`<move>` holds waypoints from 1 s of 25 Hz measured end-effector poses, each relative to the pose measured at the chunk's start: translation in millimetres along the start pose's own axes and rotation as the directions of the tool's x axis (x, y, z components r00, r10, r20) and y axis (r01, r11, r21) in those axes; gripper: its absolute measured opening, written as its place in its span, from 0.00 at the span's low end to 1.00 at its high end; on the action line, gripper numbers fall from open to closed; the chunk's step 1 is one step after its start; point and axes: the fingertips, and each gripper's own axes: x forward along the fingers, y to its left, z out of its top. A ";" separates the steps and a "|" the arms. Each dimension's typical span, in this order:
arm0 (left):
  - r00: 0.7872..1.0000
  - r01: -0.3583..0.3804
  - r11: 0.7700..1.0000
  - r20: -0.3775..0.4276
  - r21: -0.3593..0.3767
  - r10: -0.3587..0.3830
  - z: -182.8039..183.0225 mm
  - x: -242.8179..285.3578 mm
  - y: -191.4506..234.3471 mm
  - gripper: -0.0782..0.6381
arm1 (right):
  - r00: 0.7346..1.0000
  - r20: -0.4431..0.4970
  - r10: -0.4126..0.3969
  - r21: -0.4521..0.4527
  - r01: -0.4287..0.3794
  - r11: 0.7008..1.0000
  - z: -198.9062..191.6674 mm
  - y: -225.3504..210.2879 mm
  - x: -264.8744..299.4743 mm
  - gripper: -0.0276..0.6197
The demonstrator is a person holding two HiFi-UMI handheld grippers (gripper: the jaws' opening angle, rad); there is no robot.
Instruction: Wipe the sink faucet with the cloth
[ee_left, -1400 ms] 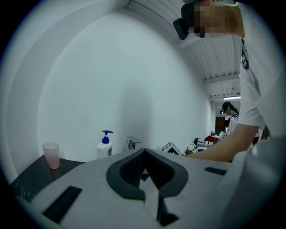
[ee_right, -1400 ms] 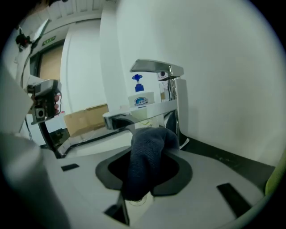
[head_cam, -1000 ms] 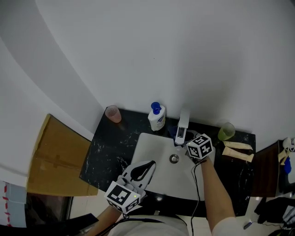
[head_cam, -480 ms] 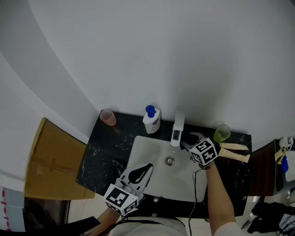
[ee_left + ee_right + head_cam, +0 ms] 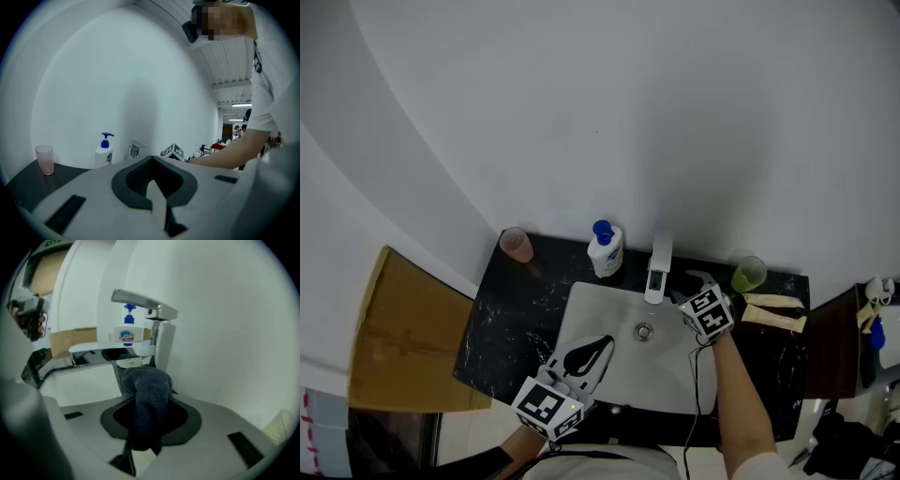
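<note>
The chrome faucet point(image 5: 657, 266) stands at the back of the white sink point(image 5: 581, 309). My right gripper point(image 5: 689, 285) is just to the right of the faucet, pointing at its base, and is shut on a dark blue cloth point(image 5: 148, 397). In the right gripper view the cloth bulges out of the jaws close to the faucet point(image 5: 151, 329) column, under its flat spout; whether they touch is hidden. My left gripper point(image 5: 596, 347) hovers over the sink's front left, shut and holding nothing. In the left gripper view the faucet point(image 5: 136, 150) is small and far ahead.
A soap pump bottle point(image 5: 604, 250) stands left of the faucet, and a pink cup point(image 5: 517, 246) at the black counter's far left. A green cup point(image 5: 748, 275) and beige packets point(image 5: 773, 312) lie on the right. A cardboard box point(image 5: 398, 337) is beside the counter. The wall rises right behind.
My right gripper with the cloth has shifted from in front of the spout to the faucet's right side. The left gripper has barely moved. The head view has drifted a little.
</note>
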 end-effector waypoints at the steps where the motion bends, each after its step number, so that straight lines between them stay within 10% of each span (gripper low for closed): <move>1: 1.000 0.003 1.000 0.001 -0.002 -0.003 -1.9 -0.1 0.6 0.11 | 1.000 0.013 0.003 0.027 -0.004 1.000 -2.8 -3.1 -6.2 0.23; 10: 1.000 0.004 1.000 0.008 -0.013 -0.004 -2.0 1.7 4.9 0.11 | 0.986 0.041 0.162 -0.094 -0.158 0.983 26.8 47.1 8.1 0.23; 18: 1.000 -0.011 1.000 0.017 -0.021 0.012 -2.9 -6.5 20.1 0.11 | 0.999 0.037 -0.027 0.099 0.023 0.995 -6.5 0.8 -6.3 0.23; 25: 1.000 0.002 1.000 0.014 -0.026 -0.002 -1.4 -6.2 22.9 0.11 | 0.993 0.063 0.097 -0.020 -0.096 0.995 16.6 40.8 -1.6 0.23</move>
